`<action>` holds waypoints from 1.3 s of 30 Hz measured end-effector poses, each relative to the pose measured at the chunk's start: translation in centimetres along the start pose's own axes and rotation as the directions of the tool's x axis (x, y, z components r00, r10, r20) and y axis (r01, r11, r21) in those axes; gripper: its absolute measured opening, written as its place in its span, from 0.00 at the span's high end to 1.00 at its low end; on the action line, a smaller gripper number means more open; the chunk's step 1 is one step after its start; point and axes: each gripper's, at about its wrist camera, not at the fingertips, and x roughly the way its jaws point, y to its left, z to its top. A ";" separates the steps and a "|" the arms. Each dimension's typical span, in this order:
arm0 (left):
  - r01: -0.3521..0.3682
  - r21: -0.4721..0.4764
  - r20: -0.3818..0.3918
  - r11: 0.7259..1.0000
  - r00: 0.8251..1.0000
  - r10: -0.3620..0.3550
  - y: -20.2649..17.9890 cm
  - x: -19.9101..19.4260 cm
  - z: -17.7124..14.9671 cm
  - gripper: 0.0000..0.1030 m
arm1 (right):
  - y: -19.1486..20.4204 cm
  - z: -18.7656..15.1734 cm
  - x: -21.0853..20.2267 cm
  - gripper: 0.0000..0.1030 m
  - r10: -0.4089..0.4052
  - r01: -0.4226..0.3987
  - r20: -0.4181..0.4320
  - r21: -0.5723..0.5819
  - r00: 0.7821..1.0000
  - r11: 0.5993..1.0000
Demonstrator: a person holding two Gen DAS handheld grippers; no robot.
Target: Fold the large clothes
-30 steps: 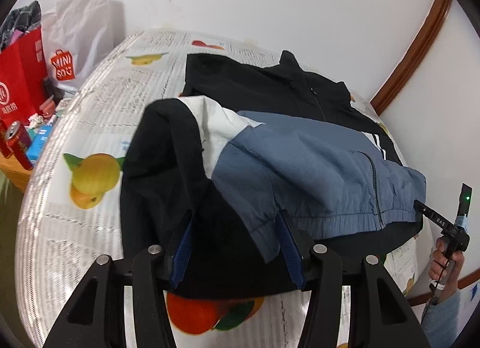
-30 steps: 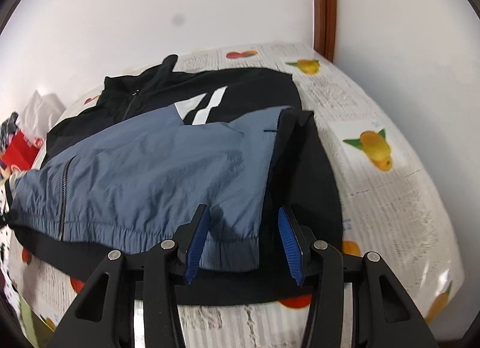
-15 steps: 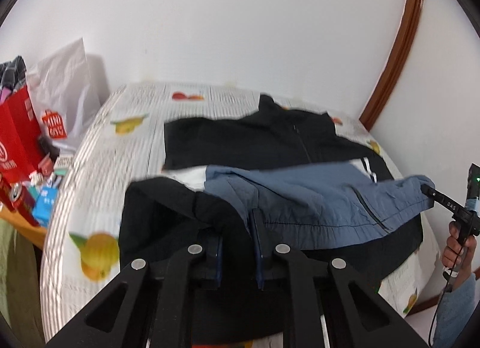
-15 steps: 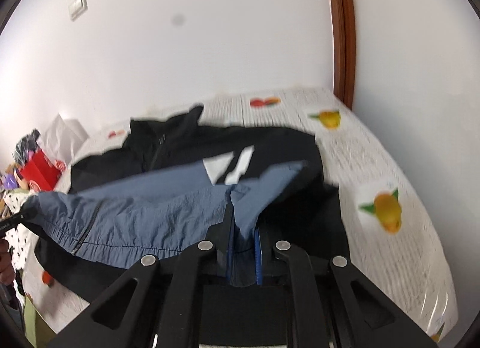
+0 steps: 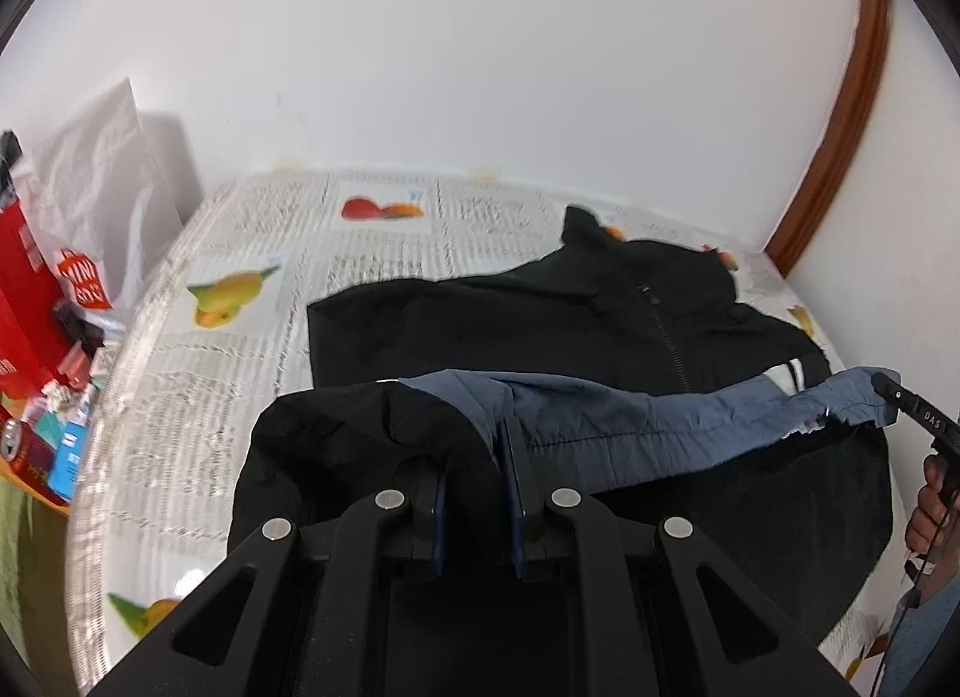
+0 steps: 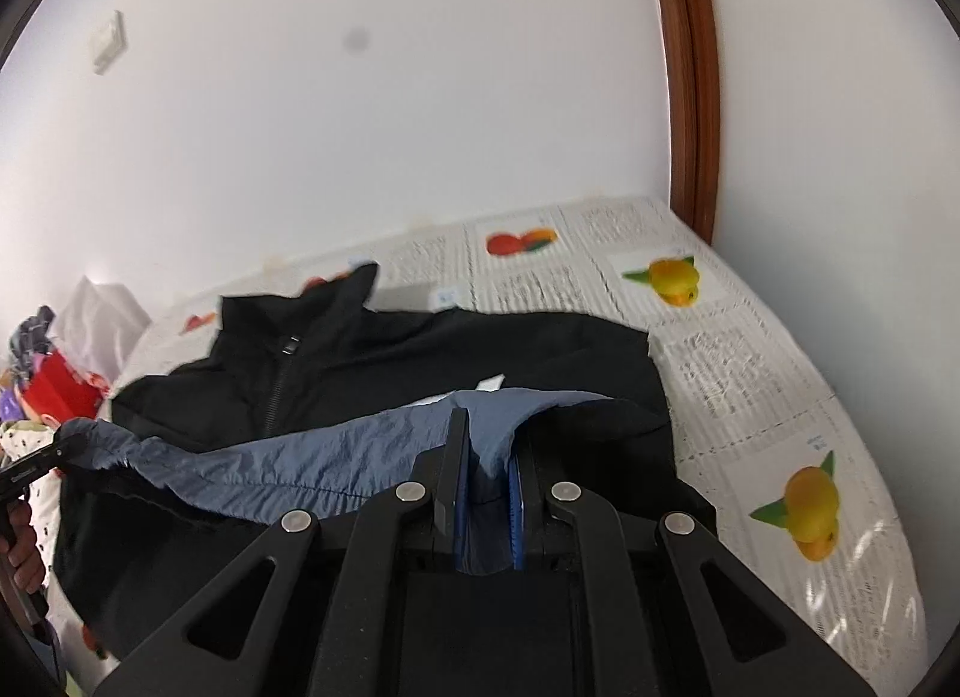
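Pinching the jacket's [image 5: 540,331] blue hem, we have the left hand-held gripper [image 5: 480,493] at lower centre and the right hand-held gripper [image 6: 486,493] each clenched on a lifted corner. Beyond, its black chest lies flat mid-frame on the fruit-print table [image 6: 750,349]; we judge the bottom-to-collar fold barely begun.

Black gripper [image 5: 477,493] linkages, silver screws, blue-padded fingers [image 6: 459,511].

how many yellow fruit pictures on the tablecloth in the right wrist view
2. One yellow fruit print lies at the far right corner by the brown door frame; another sits near the right edge, beside the black-and-blue jacket. The jacket may hide more.
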 end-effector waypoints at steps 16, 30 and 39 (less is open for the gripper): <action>0.204 -0.002 0.116 0.979 0.972 -0.203 -0.3 -2.2 1.8 0.37 | -0.2 2.3 -0.5 0.61 0.054 -0.060 0.094 0.056 0.994 0.997; -0.098 0.122 0.013 0.988 0.995 0.097 -1.3 3.4 0.7 0.37 | 4.9 0.2 7.4 0.61 -0.134 0.112 -0.073 -0.247 0.988 0.963; -0.159 0.094 -0.033 0.983 0.986 0.163 -0.7 7.4 0.6 0.37 | 0.7 0.6 12.4 0.61 -0.156 0.134 -0.157 -0.140 0.975 0.981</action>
